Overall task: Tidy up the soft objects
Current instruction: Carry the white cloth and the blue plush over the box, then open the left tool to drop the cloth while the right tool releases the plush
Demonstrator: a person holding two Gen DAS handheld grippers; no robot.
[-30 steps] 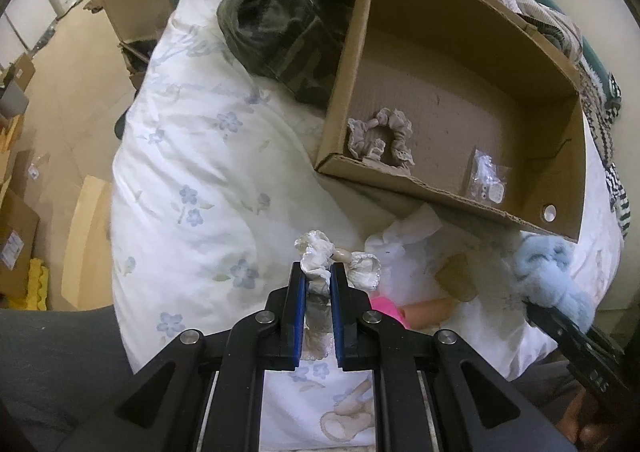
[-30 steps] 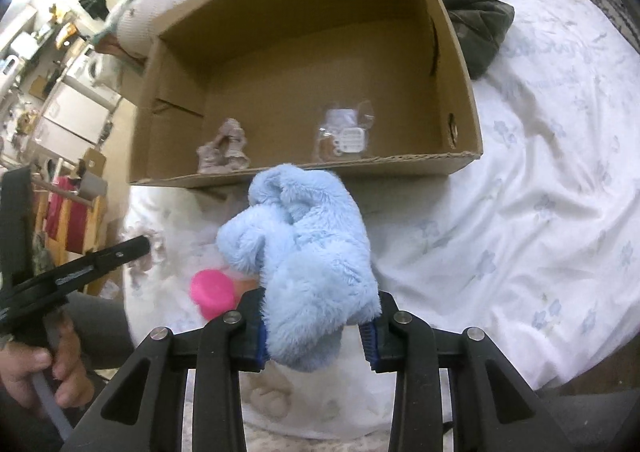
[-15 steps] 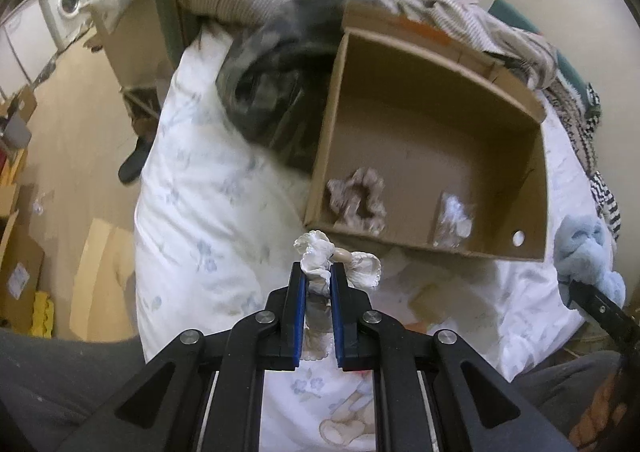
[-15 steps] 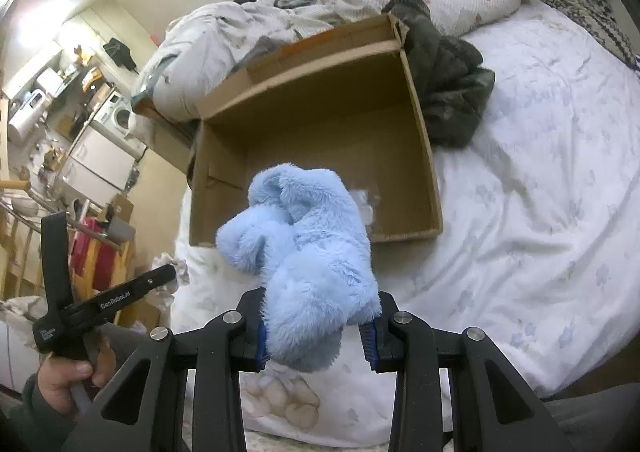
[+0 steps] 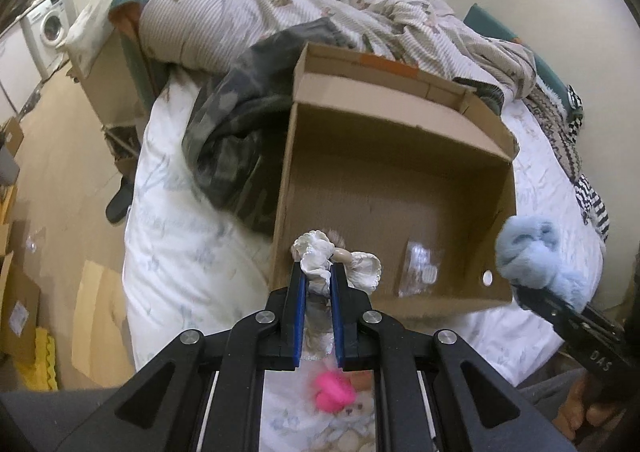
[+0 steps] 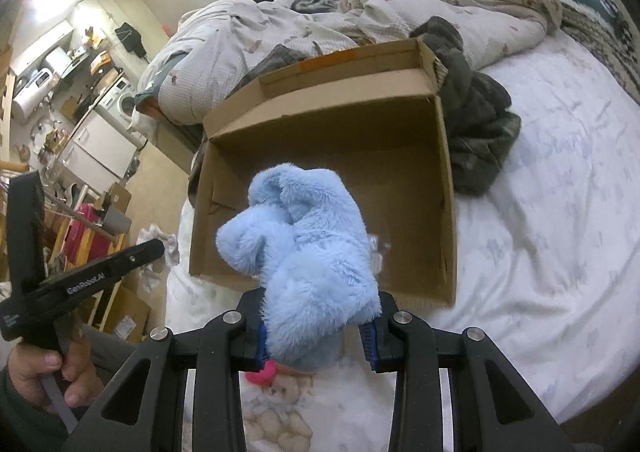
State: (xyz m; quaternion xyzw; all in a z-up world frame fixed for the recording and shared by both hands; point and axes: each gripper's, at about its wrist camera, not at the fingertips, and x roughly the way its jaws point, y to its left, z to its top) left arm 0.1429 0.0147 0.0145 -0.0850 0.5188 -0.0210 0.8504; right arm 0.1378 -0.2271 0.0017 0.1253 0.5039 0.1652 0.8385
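A cardboard box (image 5: 400, 188) sits on a bed (image 6: 540, 252) with white floral bedding, a washing machine (image 5: 50, 26) beyond. The left tongs (image 5: 318, 272) pinch a white frilly cloth (image 5: 316, 256); the right tongs (image 6: 316, 332) clamp a fluffy blue plush (image 6: 308, 252).

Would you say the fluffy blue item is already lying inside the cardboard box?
No, the fluffy blue item is clamped in the right gripper, held above the cardboard box.

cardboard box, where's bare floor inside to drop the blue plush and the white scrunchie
The cardboard box is bare across its middle and back, up to the far wall. The near edge is crowded: a clear packet by the right corner and something frilly behind the white scrunchie. Blue plush hides part.
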